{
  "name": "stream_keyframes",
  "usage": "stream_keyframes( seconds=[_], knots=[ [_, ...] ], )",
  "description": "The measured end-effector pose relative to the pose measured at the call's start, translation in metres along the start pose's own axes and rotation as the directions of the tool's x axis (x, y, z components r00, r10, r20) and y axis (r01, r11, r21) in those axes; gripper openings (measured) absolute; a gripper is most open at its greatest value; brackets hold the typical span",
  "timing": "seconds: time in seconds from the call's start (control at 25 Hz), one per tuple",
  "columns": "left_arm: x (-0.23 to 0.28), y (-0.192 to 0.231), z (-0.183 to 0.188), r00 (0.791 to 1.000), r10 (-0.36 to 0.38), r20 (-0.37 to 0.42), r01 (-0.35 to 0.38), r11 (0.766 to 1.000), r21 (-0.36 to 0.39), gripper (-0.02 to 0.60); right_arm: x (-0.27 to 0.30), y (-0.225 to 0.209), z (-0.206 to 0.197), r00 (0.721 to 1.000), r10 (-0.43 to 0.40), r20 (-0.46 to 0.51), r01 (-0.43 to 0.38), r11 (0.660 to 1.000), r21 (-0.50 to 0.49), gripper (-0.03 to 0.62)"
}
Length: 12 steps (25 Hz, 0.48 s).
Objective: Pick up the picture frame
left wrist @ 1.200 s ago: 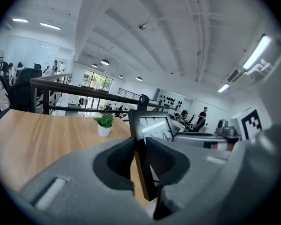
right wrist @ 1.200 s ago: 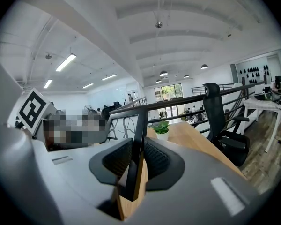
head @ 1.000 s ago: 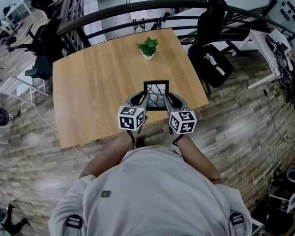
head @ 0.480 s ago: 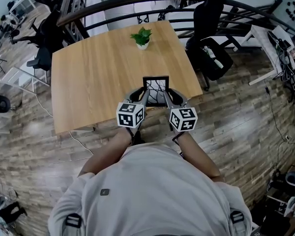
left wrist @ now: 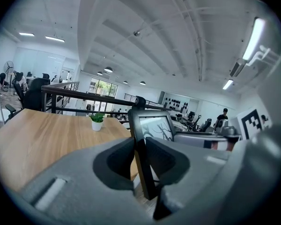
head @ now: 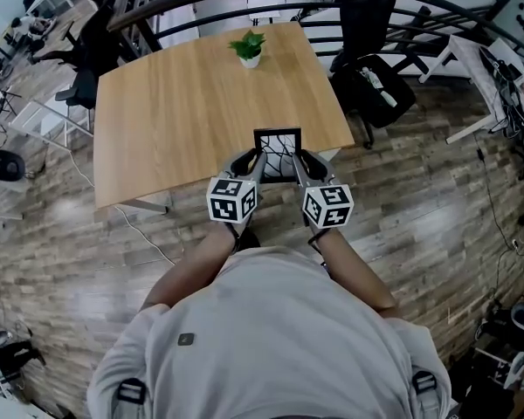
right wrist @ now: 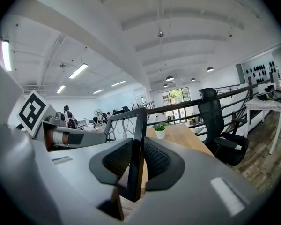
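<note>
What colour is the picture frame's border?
Black. The picture frame shows it best in the head view.

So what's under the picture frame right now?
The picture frame hangs clamped between the left gripper and right gripper, with only the table edge and plank floor below. The grippers cover its lower corners in the head view.
</note>
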State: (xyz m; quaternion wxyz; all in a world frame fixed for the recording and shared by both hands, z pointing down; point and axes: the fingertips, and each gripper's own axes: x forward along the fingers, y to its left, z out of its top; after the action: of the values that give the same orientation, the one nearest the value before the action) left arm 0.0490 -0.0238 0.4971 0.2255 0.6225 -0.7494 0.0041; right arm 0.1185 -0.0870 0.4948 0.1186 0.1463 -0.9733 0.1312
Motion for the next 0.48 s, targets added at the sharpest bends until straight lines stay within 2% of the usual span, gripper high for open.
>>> stream_keyframes(
  seconds=[0.48],
  knots=[
    [-0.038, -0.052, -0.034, 1.000, 0.001, 0.003, -0.001, 1.000, 0.011, 0.081, -0.068, 0.010, -0.027, 1.000, 0.011, 0.000, -0.011, 1.000, -0.002, 0.091]
  ],
)
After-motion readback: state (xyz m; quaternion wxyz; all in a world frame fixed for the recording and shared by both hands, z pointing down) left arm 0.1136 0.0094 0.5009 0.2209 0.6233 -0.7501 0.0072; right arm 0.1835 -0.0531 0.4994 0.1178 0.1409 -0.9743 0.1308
